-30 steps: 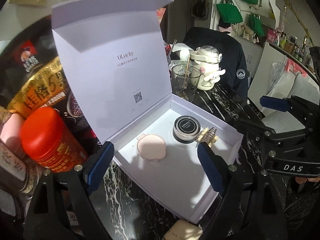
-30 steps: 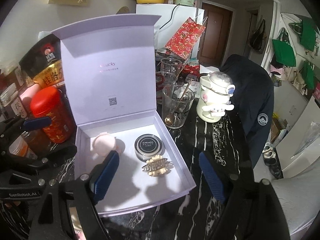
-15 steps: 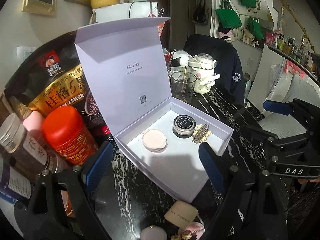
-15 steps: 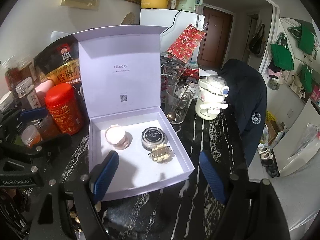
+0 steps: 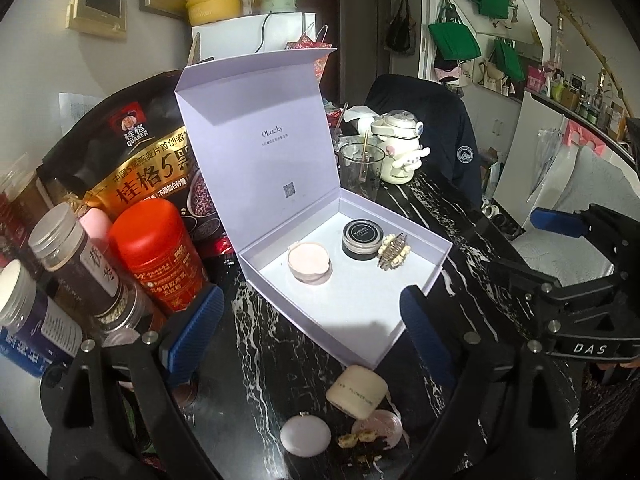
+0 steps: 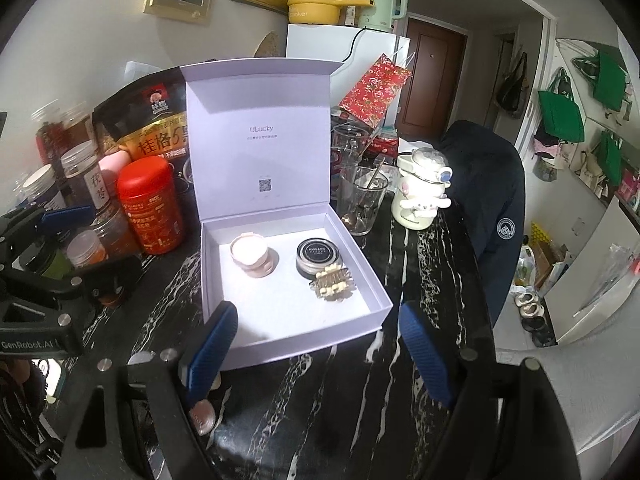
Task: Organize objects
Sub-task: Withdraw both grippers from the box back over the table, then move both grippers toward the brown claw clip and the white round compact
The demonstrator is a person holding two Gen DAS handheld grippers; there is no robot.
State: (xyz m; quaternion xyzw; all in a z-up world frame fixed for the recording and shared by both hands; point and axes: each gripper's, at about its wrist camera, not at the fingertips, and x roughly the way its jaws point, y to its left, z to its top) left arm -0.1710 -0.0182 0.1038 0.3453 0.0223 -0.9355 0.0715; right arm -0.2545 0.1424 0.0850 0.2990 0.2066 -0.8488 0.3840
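Observation:
An open lilac box (image 5: 418,280) (image 6: 206,264) stands on the black marble table with its lid upright. Inside lie a pink round compact (image 5: 310,261) (image 6: 250,254), a black-lidded jar (image 5: 361,237) (image 6: 319,255) and a pearl hair clip (image 5: 394,251) (image 6: 334,282). In front of the box lie a cream jar (image 5: 356,394), a white round compact (image 5: 305,436) and a pink disc (image 5: 380,432). My left gripper (image 5: 310,328) hovers over the box's near corner, its jaws opening with nothing held. My right gripper (image 6: 318,344) hangs open above the box's front edge, empty.
A red tin (image 5: 160,256), an oats bag (image 5: 132,168) and several spice jars crowd the left. A glass with a spoon (image 5: 360,172) and a white character mug (image 5: 400,152) stand behind the box. A dark jacket (image 6: 492,200) hangs on a chair at the right.
Both grippers have drawn back and up from the box, which now looks smaller. The small items in front of the box have come into the left view. The left jaws stand wider.

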